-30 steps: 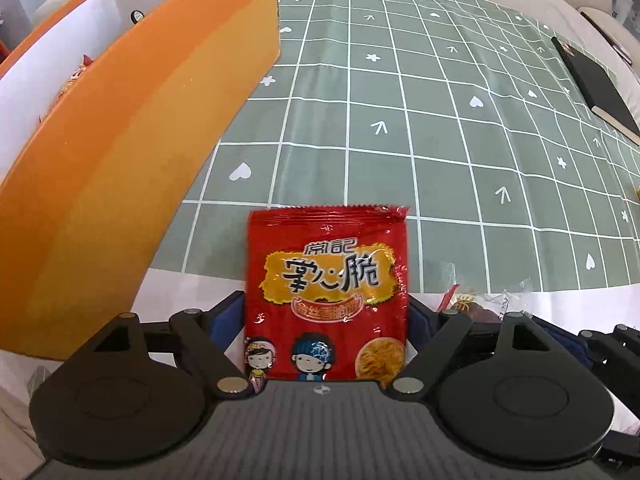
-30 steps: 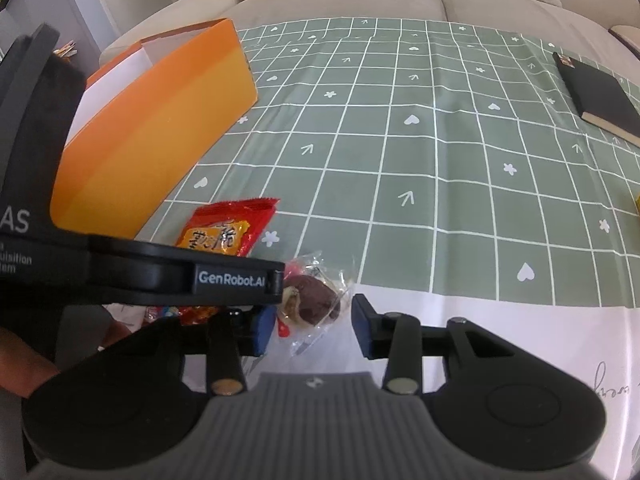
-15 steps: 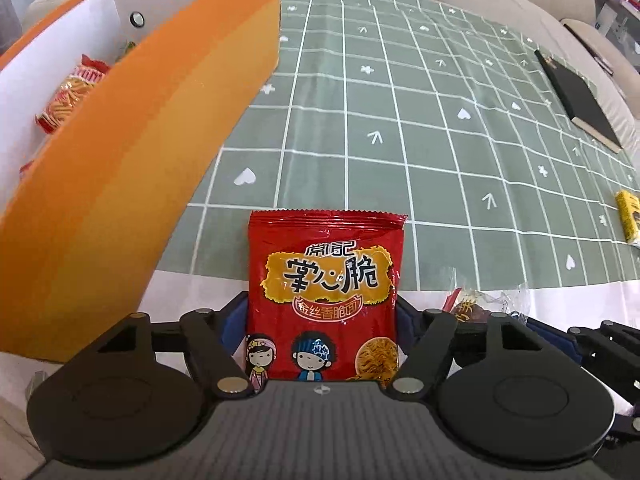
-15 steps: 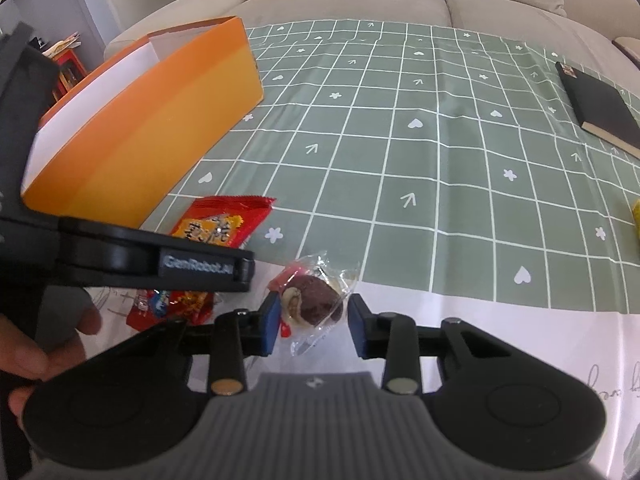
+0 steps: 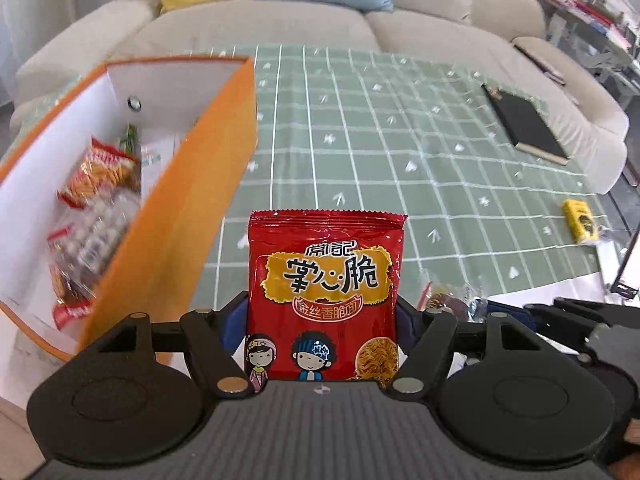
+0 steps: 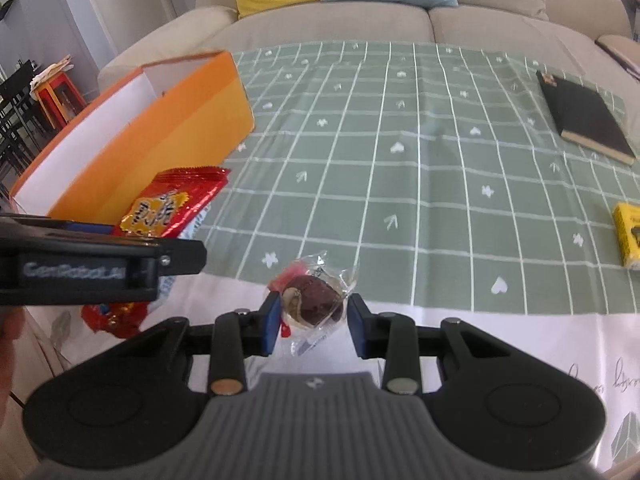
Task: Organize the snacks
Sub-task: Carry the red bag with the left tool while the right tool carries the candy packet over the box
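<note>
- Your left gripper tilts steeply downward, clamped on the red noodle packet, lifted beside the orange box at the bench's left edge.
- Your right gripper, equally steep, has just closed onto the clear-wrapped brown snack near the bench's front edge.

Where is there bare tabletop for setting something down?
The wide checked cloth lies bare between the orange box, the black notebook and the yellow packet. It is crowded at the near edge, around the wrapped cake and red noodle packet.
</note>
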`<state>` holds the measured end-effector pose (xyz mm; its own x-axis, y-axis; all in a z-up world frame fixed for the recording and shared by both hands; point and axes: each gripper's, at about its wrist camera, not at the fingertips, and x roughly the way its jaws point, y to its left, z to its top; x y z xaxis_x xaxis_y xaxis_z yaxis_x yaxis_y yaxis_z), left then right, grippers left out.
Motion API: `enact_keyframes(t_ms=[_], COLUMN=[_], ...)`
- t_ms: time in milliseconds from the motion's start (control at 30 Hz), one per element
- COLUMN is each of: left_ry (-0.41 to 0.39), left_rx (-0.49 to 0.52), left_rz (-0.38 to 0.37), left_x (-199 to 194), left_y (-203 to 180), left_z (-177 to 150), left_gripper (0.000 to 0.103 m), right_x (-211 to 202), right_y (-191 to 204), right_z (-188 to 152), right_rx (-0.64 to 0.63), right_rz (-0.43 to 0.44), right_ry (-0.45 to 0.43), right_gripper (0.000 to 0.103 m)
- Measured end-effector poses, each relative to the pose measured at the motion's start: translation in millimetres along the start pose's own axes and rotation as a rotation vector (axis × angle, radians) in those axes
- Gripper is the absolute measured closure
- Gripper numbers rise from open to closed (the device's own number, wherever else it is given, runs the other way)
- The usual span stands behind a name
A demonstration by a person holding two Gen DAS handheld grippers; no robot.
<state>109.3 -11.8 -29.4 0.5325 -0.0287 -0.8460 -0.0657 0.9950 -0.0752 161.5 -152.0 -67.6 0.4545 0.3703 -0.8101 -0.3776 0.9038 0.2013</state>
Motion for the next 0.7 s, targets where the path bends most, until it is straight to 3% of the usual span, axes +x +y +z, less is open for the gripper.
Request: enact_keyframes(t_ms=[400, 700], left_ry=[-0.112, -0.174], left_rx=[-0.038, -0.074], left_rz=[0.002, 0.071], left_x=[-52.5, -67.1], left_y=[43.2, 93.7], left_z=[28.5, 57.3], left_gripper=[0.022, 0.022], right_x=[-32.2, -35.2], right_y=[43.2, 96.7], right_z=[49.4, 97.8], right_rx=[-0.062, -0.159], right_rz=[0.083, 0.162], right_ry=[-0.119, -0.182], right_gripper=[0.070, 0.070])
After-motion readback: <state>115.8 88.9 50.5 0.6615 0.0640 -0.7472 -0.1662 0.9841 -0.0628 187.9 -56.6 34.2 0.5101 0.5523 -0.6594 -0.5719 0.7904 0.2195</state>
